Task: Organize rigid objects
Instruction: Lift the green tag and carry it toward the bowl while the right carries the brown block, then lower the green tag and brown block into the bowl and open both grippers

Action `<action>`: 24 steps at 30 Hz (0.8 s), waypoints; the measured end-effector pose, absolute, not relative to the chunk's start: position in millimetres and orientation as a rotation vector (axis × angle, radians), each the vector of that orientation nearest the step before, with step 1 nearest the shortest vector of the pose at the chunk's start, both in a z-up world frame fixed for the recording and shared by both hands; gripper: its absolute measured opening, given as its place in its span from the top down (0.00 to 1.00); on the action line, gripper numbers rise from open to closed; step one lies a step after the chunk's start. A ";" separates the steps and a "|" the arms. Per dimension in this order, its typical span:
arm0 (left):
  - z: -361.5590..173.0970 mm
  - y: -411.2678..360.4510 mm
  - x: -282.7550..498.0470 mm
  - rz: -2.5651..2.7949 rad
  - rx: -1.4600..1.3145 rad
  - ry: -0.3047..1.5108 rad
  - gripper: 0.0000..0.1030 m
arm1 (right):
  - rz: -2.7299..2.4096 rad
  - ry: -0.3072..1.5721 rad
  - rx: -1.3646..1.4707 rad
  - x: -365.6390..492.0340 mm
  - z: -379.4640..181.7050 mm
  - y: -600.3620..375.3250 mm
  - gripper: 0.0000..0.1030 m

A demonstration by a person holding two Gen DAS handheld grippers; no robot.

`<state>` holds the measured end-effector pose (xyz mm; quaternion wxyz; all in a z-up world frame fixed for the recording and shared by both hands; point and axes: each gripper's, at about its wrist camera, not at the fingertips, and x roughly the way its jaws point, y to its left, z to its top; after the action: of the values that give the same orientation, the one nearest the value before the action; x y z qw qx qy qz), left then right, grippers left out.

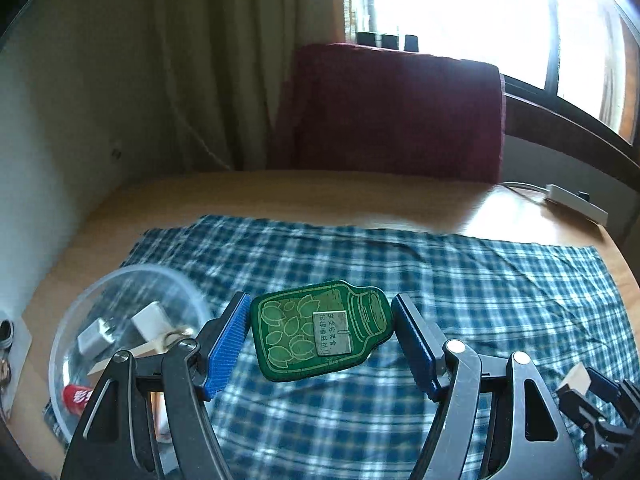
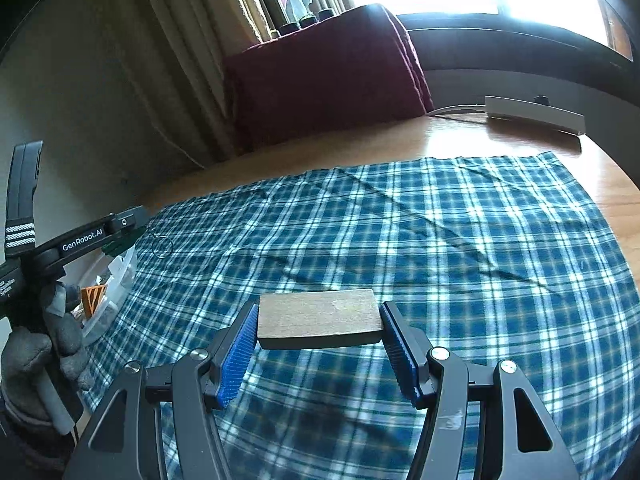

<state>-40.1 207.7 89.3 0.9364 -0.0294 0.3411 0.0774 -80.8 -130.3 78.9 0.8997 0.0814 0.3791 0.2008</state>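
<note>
Left gripper (image 1: 320,344) grips green plaque (image 1: 320,330); cloth (image 1: 480,280) bare.

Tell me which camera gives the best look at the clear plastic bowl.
The left wrist view. There the clear plastic bowl shows its round rim and contents, white adapters among them, beside the left gripper holding the green bottle-shaped magnet. The right wrist view shows only a sliver of the bowl, behind the gloved hand.
</note>
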 end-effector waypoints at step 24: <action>75.5 341.0 -70.6 0.328 -0.172 0.666 0.30 | 0.413 0.783 0.025 -90.4 134.5 65.8 0.38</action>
<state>-70.6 341.0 75.5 0.9282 -0.0839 0.3250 0.1602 -90.4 65.8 134.5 0.9036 0.0121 0.3789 0.1997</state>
